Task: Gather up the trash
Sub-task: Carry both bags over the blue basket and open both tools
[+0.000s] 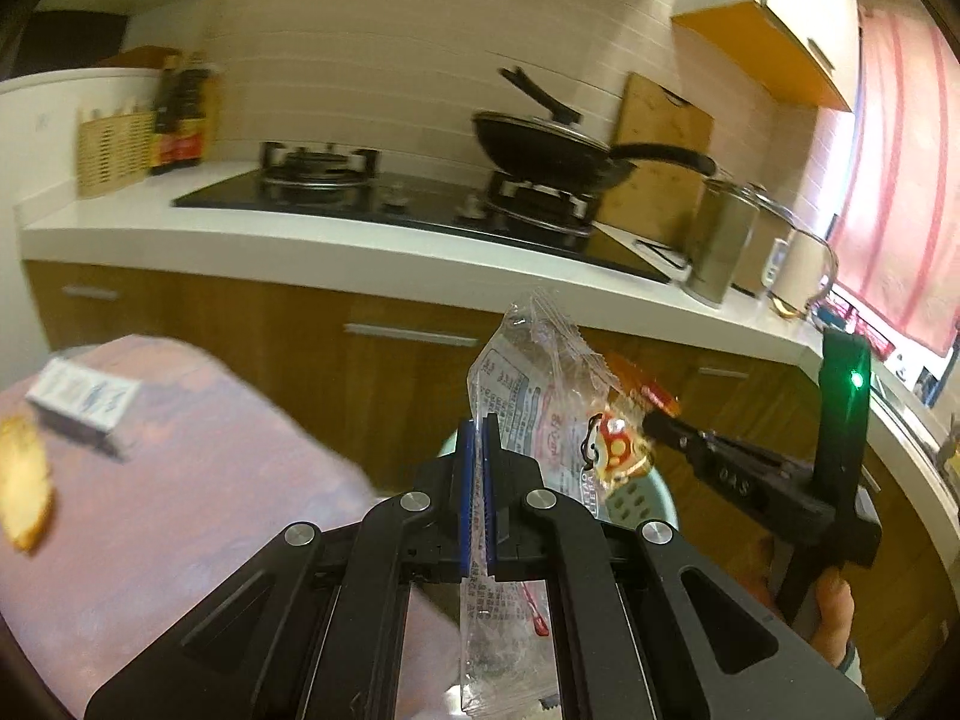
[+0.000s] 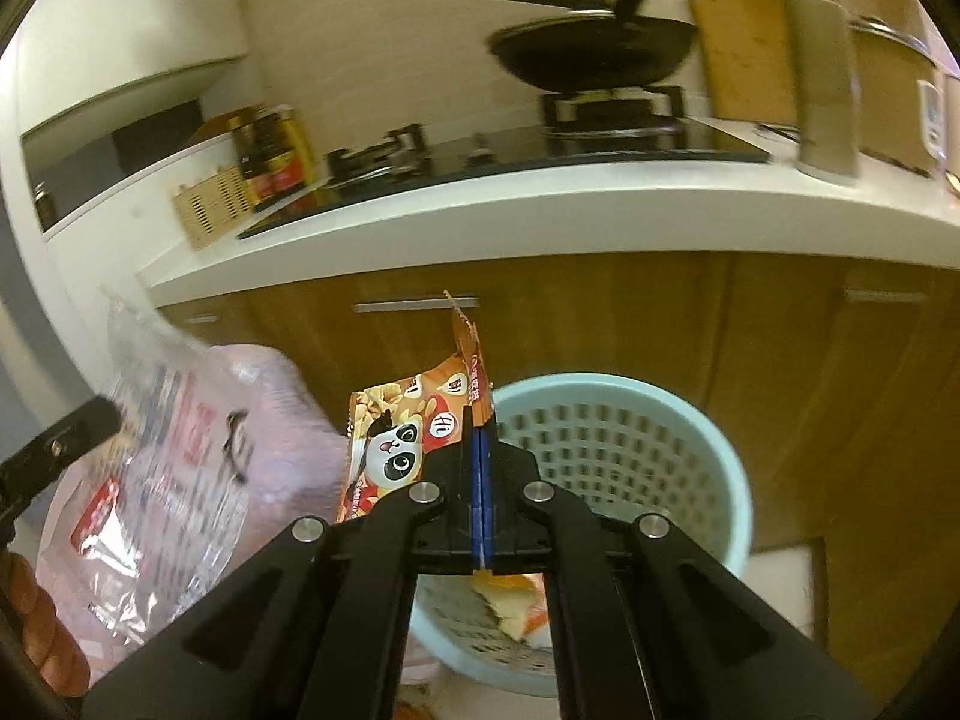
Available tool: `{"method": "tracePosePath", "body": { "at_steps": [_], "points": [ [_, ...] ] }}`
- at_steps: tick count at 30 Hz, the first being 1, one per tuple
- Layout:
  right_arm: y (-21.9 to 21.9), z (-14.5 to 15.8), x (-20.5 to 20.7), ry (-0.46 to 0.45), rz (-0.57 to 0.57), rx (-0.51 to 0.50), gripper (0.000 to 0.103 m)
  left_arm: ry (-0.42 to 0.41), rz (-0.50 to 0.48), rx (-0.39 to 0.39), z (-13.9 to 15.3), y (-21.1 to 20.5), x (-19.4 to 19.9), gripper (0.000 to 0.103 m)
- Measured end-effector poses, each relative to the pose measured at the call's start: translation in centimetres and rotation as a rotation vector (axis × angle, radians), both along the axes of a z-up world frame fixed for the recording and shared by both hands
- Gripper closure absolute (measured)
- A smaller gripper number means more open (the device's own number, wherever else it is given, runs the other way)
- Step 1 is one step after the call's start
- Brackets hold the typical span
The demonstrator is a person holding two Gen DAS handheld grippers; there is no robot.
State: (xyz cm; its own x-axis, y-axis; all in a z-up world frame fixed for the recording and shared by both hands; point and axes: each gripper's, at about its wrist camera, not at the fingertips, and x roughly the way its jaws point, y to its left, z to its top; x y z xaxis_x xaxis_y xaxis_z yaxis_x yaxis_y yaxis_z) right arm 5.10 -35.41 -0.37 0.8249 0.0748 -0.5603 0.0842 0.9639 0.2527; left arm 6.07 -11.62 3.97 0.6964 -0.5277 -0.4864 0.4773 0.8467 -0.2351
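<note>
My left gripper (image 1: 479, 426) is shut on a clear plastic wrapper (image 1: 528, 396) with printed text and a cartoon sticker, held up in the air beside a pink table (image 1: 180, 480). The wrapper also shows in the right wrist view (image 2: 174, 456) at the left. My right gripper (image 2: 480, 432) is shut on an orange snack wrapper with a panda (image 2: 414, 420), held just left of and above a light blue perforated waste basket (image 2: 630, 450). The right gripper also shows in the left wrist view (image 1: 654, 420), with the orange wrapper (image 1: 636, 384). Some trash lies in the basket (image 2: 510, 606).
A white box (image 1: 84, 399) and a piece of bread (image 1: 24, 486) lie on the pink table. Behind is a white kitchen counter (image 1: 300, 246) with a gas hob, a black wok (image 1: 552, 150), bottles, a wicker basket and wooden cabinets below.
</note>
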Motion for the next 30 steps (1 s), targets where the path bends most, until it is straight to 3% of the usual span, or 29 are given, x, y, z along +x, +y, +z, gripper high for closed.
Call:
{"method": "tracePosePath", "body": {
  "at_steps": [7, 17, 18, 21, 22, 27, 29, 30],
  "points": [
    [-3.2, -1.7, 0.0, 0.041, -0.057, -0.004, 0.103, 0.020, -0.067, 0.021, -1.9, -5.1, 2.7, 0.102],
    [-5.5, -4.7, 1.9, 0.165, -0.124, 0.020, 0.103, 0.087, -0.061, 0.057, -4.7, -8.9, 6.9, 0.102],
    [-5.7, -5.0, 2.0, 0.178, -0.130, 0.022, 0.103, 0.092, -0.062, 0.062, -5.0, -9.2, 7.2, 0.099],
    [-6.2, -5.6, 2.3, 0.210, -0.131, 0.026, 0.101, 0.112, -0.053, 0.084, -6.0, -9.7, 7.6, 0.067],
    [-6.3, -5.8, 2.3, 0.220, -0.135, 0.023, 0.099, 0.115, -0.055, 0.089, -6.3, -9.7, 7.5, 0.061],
    [-6.6, -6.0, 2.4, 0.240, -0.134, 0.015, 0.090, 0.142, -0.068, 0.090, -6.9, -9.2, 7.4, 0.057],
    [-6.3, -5.8, 2.2, 0.236, -0.126, 0.002, 0.083, 0.143, -0.063, 0.081, -6.6, -8.7, 7.2, 0.055],
    [-6.1, -5.8, 2.2, 0.237, -0.123, -0.004, 0.074, 0.141, -0.060, 0.078, -6.5, -8.5, 7.1, 0.054]
  ]
}}
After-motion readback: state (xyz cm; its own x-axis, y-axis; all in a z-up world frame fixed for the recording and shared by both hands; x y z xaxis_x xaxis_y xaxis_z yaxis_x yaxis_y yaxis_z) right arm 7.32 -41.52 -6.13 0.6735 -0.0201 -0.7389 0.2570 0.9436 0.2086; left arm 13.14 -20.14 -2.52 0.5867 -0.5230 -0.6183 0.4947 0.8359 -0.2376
